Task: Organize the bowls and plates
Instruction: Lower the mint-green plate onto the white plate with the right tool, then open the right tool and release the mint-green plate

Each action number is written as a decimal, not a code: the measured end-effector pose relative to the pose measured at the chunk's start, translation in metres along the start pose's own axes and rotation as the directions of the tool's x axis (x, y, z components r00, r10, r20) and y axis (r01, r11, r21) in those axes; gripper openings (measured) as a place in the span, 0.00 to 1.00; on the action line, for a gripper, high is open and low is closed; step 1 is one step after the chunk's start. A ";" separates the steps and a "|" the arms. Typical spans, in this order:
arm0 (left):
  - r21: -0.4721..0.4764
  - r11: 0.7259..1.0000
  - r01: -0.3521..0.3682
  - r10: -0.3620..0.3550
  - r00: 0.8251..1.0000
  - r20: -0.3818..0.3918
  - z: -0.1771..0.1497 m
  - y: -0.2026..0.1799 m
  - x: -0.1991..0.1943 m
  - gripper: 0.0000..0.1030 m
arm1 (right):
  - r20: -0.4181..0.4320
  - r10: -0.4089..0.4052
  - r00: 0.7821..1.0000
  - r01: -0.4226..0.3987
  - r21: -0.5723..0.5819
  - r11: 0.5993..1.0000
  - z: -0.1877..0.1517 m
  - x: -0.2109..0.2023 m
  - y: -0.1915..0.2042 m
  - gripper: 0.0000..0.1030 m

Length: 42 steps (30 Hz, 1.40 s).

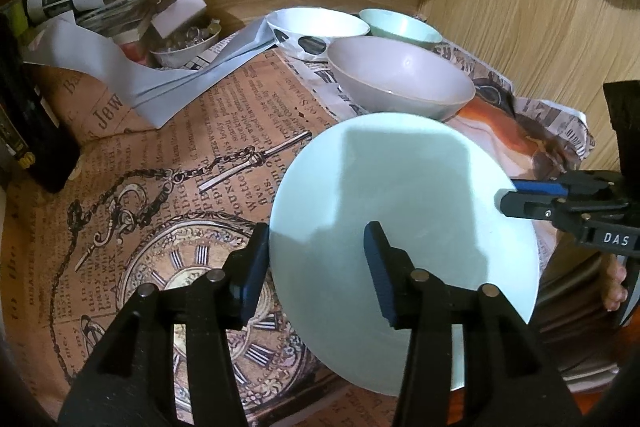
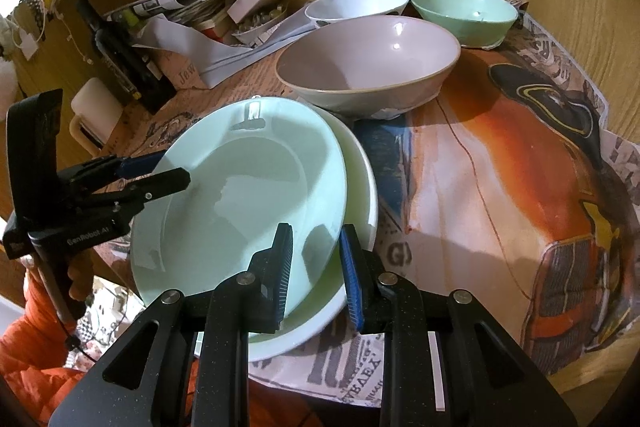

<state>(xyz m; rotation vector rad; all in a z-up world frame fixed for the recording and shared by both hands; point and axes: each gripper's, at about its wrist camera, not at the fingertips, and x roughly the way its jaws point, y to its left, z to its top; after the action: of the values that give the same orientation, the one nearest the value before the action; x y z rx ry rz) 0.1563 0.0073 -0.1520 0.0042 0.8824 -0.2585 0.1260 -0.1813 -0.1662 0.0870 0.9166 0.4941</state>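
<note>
The pale green plate [image 2: 240, 195] sits on top of a white plate [image 2: 362, 195], slid a little off-centre so the white rim shows as a crescent on the side away from the left gripper. Both rest on the newspaper-covered table [image 2: 480, 187], just in front of the grey bowl [image 2: 368, 67]; a white bowl [image 2: 356, 5] and a mint bowl [image 2: 464, 13] stand behind that grey bowl.

The right gripper [image 2: 316, 275] is pressed together on the green plate's near rim, one pad inside the dish and one outside, between the two plates. The left gripper [image 1: 316, 267] straddles the opposite rim with its jaws spread; from the right wrist view its pads [image 2: 176, 179] do not appear to press on the plate.

As I read it, the green plate is being seated on the white one. The plate lies between the two grippers, directly ahead of each, so the right hand alone governs it. Centring the stack would mean pushing the green plate away from the left gripper, towards the exposed white crescent.
</note>
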 end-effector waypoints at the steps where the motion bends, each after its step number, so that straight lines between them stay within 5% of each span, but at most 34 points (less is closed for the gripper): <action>1: 0.002 1.000 -0.001 0.001 1.000 0.005 0.000 -0.001 -0.002 0.45 | 0.005 -0.007 1.000 0.007 -0.003 1.000 0.000 -0.001 0.000 0.22; 13: 0.044 0.999 0.000 -0.002 0.999 0.039 -0.004 -0.011 -0.016 0.47 | 0.043 -0.042 0.998 0.042 -0.009 0.999 -0.001 -0.007 0.002 0.22; 25: 0.019 1.000 -0.013 0.012 0.999 0.038 -0.008 -0.005 -0.016 0.47 | 0.099 -0.046 0.994 0.046 -0.004 0.999 -0.002 -0.018 0.004 0.43; 42: 0.018 1.000 -0.014 0.013 0.998 0.058 0.005 -0.009 -0.013 0.50 | 0.176 -0.081 0.981 0.083 -0.001 0.997 0.005 -0.029 0.000 0.44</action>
<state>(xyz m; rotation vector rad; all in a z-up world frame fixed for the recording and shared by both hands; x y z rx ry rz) 0.1500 0.0010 -0.1380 0.0195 0.8221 -0.2530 0.1154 -0.1938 -0.1412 0.0841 0.7416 0.4065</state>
